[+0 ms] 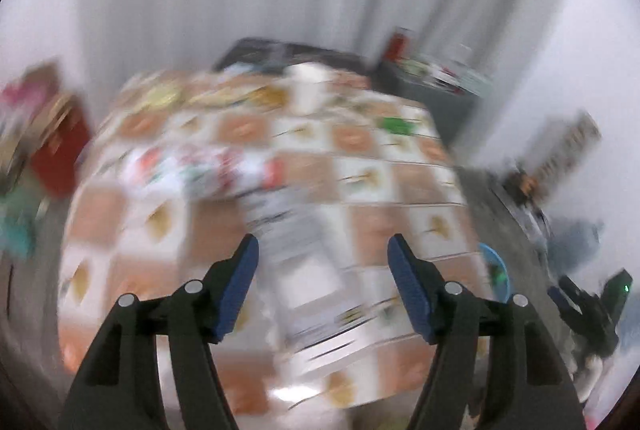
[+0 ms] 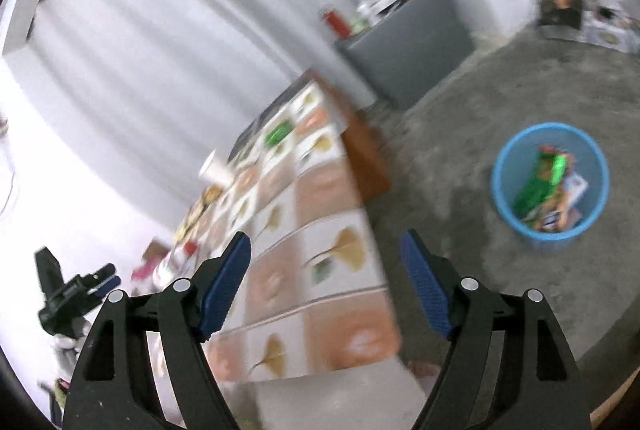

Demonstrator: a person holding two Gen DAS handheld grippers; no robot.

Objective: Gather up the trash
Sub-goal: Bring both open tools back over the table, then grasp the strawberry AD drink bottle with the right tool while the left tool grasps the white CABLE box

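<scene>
My left gripper [image 1: 323, 250] is open and empty above a table [image 1: 404, 190] with a tiled leaf-pattern cloth. On it lie a clear plastic bottle [image 1: 288, 230] just ahead of the fingers, a white printed wrapper [image 1: 192, 166], a white paper cup [image 1: 306, 88] and a green wrapper [image 1: 396, 124]. My right gripper [image 2: 326, 250] is open and empty over the table's right edge [image 2: 340, 230]. A blue trash bin [image 2: 550, 182] with several wrappers inside stands on the floor to the right. The cup [image 2: 216, 168] and green wrapper [image 2: 278, 134] also show there. Both views are blurred.
A red box [image 1: 60, 150] stands left of the table. A grey cabinet [image 2: 408, 46] with clutter on top stands against the curtain behind. The floor is grey carpet [image 2: 500, 90]. The bin's rim [image 1: 496, 270] shows past the table's right edge. The other gripper [image 2: 72, 294] appears at far left.
</scene>
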